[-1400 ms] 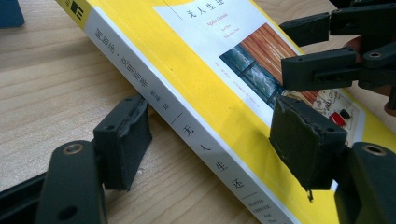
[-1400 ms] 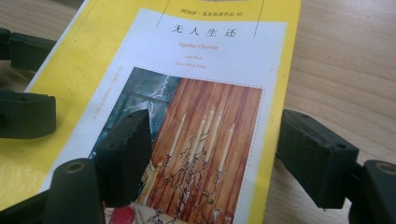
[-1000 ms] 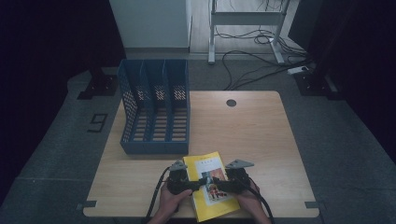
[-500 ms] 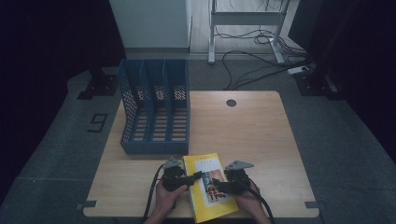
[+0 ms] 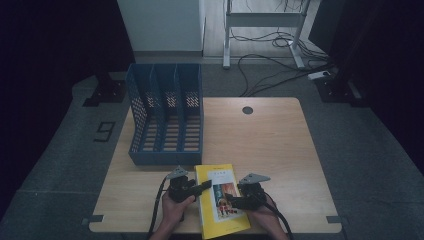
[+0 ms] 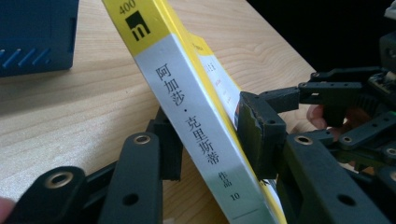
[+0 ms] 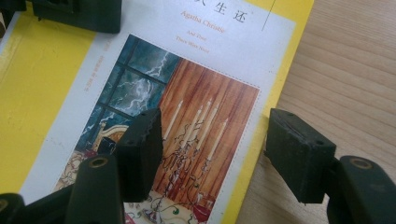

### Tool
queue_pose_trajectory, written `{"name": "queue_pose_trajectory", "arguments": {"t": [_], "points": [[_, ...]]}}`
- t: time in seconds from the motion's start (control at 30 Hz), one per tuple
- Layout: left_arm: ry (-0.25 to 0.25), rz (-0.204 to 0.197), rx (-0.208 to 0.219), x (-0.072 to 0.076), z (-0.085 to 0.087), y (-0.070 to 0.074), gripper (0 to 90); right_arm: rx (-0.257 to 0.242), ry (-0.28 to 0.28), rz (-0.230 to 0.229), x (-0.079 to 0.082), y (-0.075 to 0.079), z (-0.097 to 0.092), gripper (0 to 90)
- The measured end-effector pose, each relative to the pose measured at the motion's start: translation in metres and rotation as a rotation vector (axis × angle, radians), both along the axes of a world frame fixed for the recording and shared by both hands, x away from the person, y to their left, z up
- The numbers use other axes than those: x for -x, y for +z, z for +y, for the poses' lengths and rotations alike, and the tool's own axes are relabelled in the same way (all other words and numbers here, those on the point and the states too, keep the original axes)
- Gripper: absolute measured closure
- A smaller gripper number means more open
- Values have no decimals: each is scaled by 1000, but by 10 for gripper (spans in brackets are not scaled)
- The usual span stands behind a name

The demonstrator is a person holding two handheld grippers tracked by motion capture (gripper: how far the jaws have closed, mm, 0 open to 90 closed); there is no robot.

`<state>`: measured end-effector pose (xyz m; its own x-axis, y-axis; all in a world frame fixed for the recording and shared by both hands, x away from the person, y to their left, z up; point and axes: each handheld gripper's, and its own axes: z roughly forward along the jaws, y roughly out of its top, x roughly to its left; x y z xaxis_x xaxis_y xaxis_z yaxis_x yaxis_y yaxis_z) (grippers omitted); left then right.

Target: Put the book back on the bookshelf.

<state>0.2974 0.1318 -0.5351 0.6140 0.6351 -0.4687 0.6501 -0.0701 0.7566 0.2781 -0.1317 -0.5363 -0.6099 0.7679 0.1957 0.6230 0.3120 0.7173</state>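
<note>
Yellow book [image 5: 220, 202] at table's [image 5: 280, 150] near edge, long axis toward blue file rack [image 5: 167, 120]. Left gripper [image 6: 210, 140], jaws just closing, clamps spine edge; right gripper [image 7: 212, 154] wide, straddling cover's right edge.

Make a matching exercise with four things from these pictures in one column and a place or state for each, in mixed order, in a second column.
Things:
1. book
2. file rack
3. left gripper
4. right gripper

Places or states:
A. blue, standing at the far left part of the table
B. jaws open, one over the cover picture, one past the cover's edge
C. yellow, at the near edge of the table
D. jaws closed on the spine edge of the book

Pairs: 1-C, 2-A, 3-D, 4-B
</note>
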Motion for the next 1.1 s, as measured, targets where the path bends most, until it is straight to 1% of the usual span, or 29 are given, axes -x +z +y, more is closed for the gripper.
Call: {"name": "queue_pose_trajectory", "arguments": {"t": [0.07, 0.17, 0.23, 0.3, 0.37, 0.5, 0.6, 0.67, 0.7, 0.77, 0.87, 0.93, 1.1], "points": [[-3, -8, 2, 0, 1, 1, 629, -10, 1, 0, 0, 0, 0, 361], [-25, -49, -20, 1, 2, 8, 632, -32, 3, 4, -1, -1, 0, 337], [-34, -77, -24, 4, 2, 12, 637, -60, 4, 15, -2, -2, 0, 323], [-44, -100, -18, 5, 3, 15, 643, -86, 12, 28, -3, -2, -2, 310], [-52, -111, -3, 6, 5, 16, 650, -119, 23, 37, -5, -3, -3, 296], [-54, -110, 9, 6, 6, 17, 659, -159, 21, 57, -7, -6, -6, 264], [-53, -114, 8, 7, 6, 18, 660, -162, 20, 54, -7, -6, -5, 257], [-56, -116, 6, 7, 5, 19, 661, -180, 37, 66, -6, -5, -3, 266], [-62, -116, -3, 7, 6, 19, 659, -178, 37, 65, -6, -5, -2, 265], [-67, -116, -5, 7, 7, 21, 656, -174, 39, 70, -5, -5, -1, 276], [-75, -122, -10, 5, 8, 25, 656, -180, 31, 56, -4, -3, -2, 313], [-78, -121, -3, 3, 10, 28, 661, -184, 26, 40, -4, -1, -2, 339], [-83, -118, -1, 2, 11, 33, 667, -185, 29, 24, -3, 2, -1, 355]]}}
